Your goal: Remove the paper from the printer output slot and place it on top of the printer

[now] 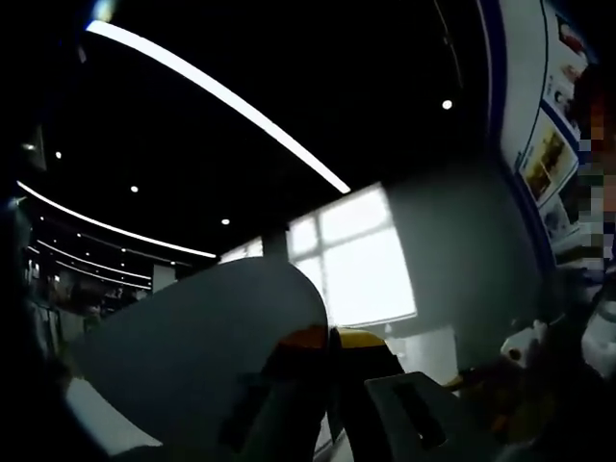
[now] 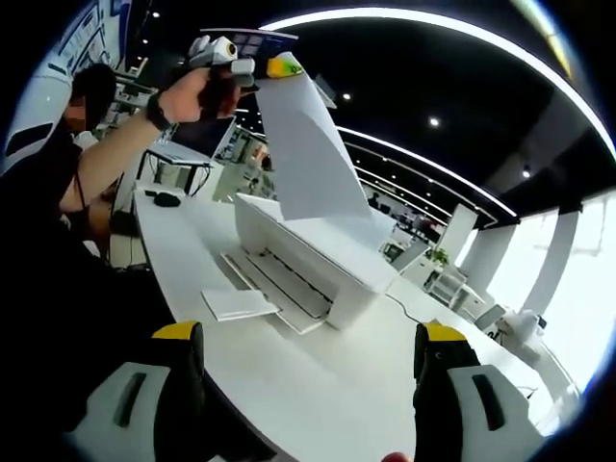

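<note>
Now holding the paper [image 2: 313,154] high over the printer [image 2: 308,260], pinched at its top corner by the left gripper [image 2: 258,67], jaws pressed together on the sheet. Hanging from that pinch, long axis running down and slightly away from the hand [image 2: 192,91], lower edge reaching down to the printer's rear top, though contact there cannot be told. Out of the output slot already, by the look of it, with the white tray [image 2: 236,303] lying flat on the worktop [image 2: 318,385] in front of the printer.

Right gripper [image 2: 308,361] low and near the worktop edge, jaws spread wide with nothing between them, well apart from the sheet. Left gripper clearly the nearer one, being the holder; flat top of the printer directly below the sheet, so the coming move probably a lowering and laying flat, with a risk of the sheet sliding off the back.

In the left gripper view, the paper [image 1: 192,356] seen close up as a pale grey curved sheet rising beside the left gripper's [image 1: 332,351] yellow-tipped jaws, against dark ceiling, strip lights and a bright window [image 1: 351,260]. In the right gripper view, the whole layout instead: printer, tray, sheet and raised hand together.
</note>
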